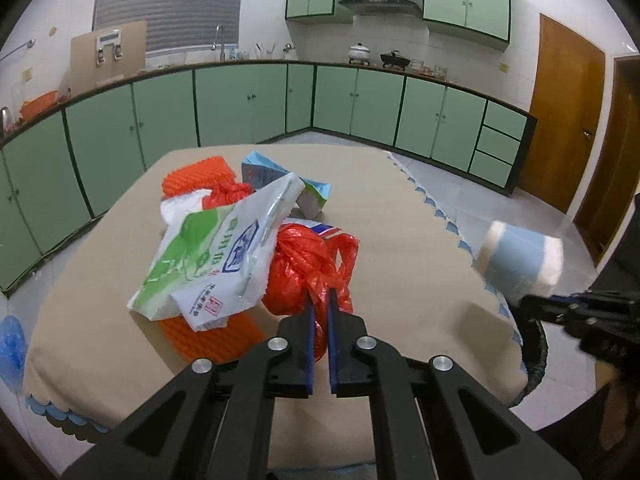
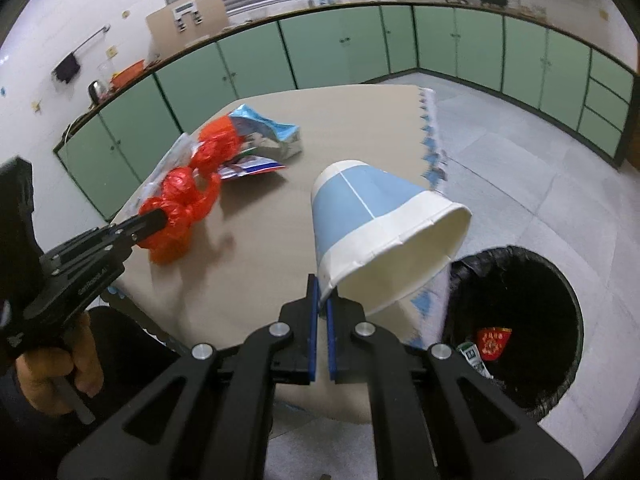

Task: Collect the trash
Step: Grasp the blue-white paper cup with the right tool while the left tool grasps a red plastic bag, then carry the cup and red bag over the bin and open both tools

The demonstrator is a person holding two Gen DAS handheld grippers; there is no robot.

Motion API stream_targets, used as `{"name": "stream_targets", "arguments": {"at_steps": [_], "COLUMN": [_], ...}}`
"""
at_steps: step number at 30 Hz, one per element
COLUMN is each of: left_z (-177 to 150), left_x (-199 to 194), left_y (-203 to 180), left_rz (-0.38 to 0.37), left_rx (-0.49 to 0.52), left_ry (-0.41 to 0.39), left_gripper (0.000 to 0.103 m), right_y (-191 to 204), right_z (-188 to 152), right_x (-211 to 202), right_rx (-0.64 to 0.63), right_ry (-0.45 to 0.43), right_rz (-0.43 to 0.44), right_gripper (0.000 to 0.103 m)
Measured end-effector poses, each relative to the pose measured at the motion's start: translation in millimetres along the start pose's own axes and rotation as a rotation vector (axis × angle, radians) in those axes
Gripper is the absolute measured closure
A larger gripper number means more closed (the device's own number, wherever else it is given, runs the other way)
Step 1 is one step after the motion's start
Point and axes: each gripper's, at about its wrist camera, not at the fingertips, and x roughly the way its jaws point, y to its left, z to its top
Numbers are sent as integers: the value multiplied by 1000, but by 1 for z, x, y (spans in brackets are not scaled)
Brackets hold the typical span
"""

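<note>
Two grippers clamp trash: left gripper (image 1: 320, 300) pinches the red plastic bag (image 1: 304, 268) among wrappers (image 1: 216, 260) on the beige table (image 1: 400, 240); right gripper (image 2: 321, 304) grips the paper cup (image 2: 376, 228) near the black-lined bin (image 2: 516, 336), green cabinets (image 1: 240, 104) beyond.

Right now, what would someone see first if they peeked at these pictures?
First, the big blue-and-white paper cup, tipped on its side and pinched by its rim in the right gripper, near the table's edge above the black bin on the floor. Next, the bright red plastic bag, clamped in the left gripper at the near side of the trash heap on the tan table.
</note>
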Motion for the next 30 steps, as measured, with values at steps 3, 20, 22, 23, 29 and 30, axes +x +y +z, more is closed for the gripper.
{"name": "stream_targets", "arguments": {"at_steps": [3,20,22,23,29,30], "left_z": [8,50,49,48,36,35], "left_x": [-12,-37,-30,-29,-10,-7], "left_y": [4,-36,-49,-55,-122,-130], "left_rz": [-57,-175,-192,-203,-309,-322], "left_rx": [-20,78,92,97,167,172], "left_ry": [-42,-160,-133,-124,-69,-58], "left_gripper": [98,98,98,98,98,98], "right_y": [-2,-15,-23,-29,-73,-83], "right_z": [-2,2,2,1,-8,-10], "right_x": [-5,-11,-18,-22,-48,-54], "right_rx": [7,18,27,35,106,124], "right_ry": [-15,-22,-27,-30,-50,-53], "right_rz": [-1,-30,-49,-63,-147,-167], "right_gripper": [100,100,100,100,100,100]}}
